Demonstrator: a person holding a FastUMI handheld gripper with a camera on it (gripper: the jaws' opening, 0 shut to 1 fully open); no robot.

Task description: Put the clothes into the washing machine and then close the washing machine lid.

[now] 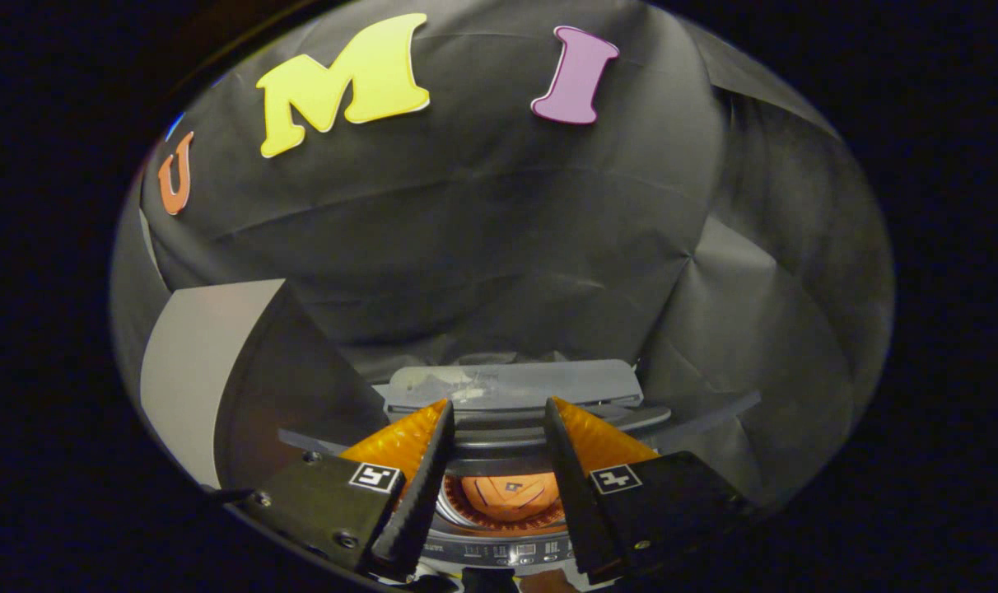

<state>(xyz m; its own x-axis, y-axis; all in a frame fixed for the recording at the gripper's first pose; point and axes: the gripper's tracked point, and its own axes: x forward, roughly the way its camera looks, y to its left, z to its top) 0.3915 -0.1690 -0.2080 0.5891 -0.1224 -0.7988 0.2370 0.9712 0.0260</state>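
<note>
Washing machine (507,473) sits directly below and ahead of the jaws (499,436), lid (511,385) raised and standing behind the drum opening. Orange cloth (509,494) lies inside the drum, visible between the two fingers. Jaws are spread apart, nothing held. Control panel (507,550) at the near rim. Grey board (194,371) stands to the left.

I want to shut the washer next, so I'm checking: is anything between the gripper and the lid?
Nothing visible does. The gripper is open and empty above the washing machine, and the raised lid stands just beyond the fingertips, with only open space between them.
</note>
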